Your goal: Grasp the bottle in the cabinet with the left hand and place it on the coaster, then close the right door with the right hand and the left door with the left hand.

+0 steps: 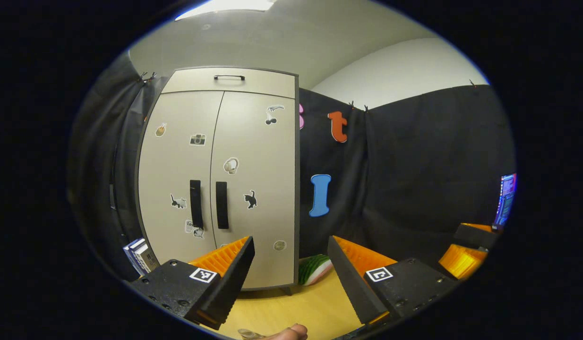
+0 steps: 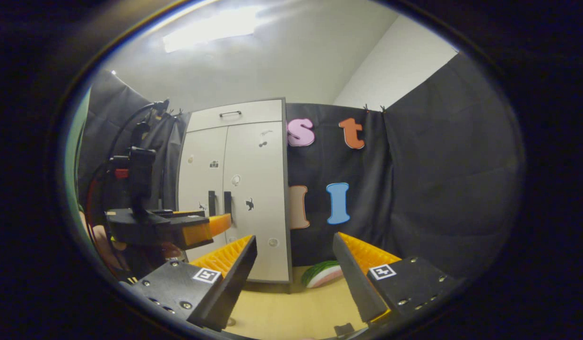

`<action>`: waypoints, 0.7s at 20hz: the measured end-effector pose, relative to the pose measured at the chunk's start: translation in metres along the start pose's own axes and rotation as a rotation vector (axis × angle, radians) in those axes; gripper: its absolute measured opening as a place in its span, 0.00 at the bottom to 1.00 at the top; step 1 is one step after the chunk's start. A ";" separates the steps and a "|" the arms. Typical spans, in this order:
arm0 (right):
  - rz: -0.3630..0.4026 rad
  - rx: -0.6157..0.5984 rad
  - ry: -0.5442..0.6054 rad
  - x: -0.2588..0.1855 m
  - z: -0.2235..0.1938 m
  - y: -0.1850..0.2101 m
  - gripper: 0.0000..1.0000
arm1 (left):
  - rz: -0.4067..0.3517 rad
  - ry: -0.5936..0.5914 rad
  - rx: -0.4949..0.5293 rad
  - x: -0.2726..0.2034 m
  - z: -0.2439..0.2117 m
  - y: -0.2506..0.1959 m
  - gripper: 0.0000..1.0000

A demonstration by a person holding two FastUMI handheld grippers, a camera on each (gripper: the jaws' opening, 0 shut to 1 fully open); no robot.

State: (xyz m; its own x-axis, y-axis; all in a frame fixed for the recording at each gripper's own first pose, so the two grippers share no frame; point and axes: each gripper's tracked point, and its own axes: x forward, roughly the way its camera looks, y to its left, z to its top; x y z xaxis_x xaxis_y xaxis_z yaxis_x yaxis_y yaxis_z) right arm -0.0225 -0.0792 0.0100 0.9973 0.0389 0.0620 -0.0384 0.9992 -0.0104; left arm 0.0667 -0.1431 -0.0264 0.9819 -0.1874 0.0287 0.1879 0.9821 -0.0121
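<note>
Both tongs wide, empty | left tongs [image 1: 290, 264] and right tongs [image 2: 294, 264] level, facing shut cabinet [image 1: 225, 179]

I'm looking at a booth hung with black cloth [image 1: 414, 165] on its sides and back. Above it, toward one o'clock, a white wall [image 1: 400, 71] meets a pale grey ceiling [image 2: 282, 61], and a bright ceiling light [image 2: 209, 30] glows at eleven o'clock. At six o'clock lies a light wooden tabletop [image 1: 291, 307]. At three o'clock in the left gripper view I catch the edge of a lit screen [image 1: 506, 198].
</note>
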 end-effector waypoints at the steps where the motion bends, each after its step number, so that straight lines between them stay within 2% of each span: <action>1: 0.007 0.005 -0.004 0.000 -0.001 0.003 0.98 | 0.000 0.008 0.005 -0.003 -0.004 0.002 0.98; 4: 0.018 0.036 0.004 0.002 -0.005 0.012 0.98 | 0.008 0.027 -0.002 -0.010 -0.009 0.013 0.99; 5: 0.027 0.043 0.010 0.001 -0.006 0.015 0.94 | 0.015 0.030 -0.005 -0.011 -0.010 0.018 0.99; 6: 0.023 0.044 0.011 0.003 -0.007 0.016 0.98 | 0.023 0.032 -0.006 -0.011 -0.011 0.022 0.99; 9: 0.018 0.051 0.017 0.004 -0.010 0.018 0.98 | 0.053 0.023 -0.012 -0.010 -0.006 0.035 0.99; 10: 0.023 0.059 0.020 0.005 -0.010 0.020 0.94 | 0.059 0.024 -0.012 -0.009 -0.006 0.038 0.99; 12: 0.033 0.064 0.014 0.007 -0.009 0.024 0.94 | 0.077 0.012 -0.005 -0.008 0.000 0.047 0.99; 13: 0.036 0.061 0.010 0.009 -0.009 0.024 0.98 | 0.089 0.003 -0.004 -0.009 0.002 0.054 0.99; 14: 0.038 0.056 0.006 0.013 -0.009 0.025 0.98 | 0.097 0.000 -0.006 -0.009 0.003 0.058 0.99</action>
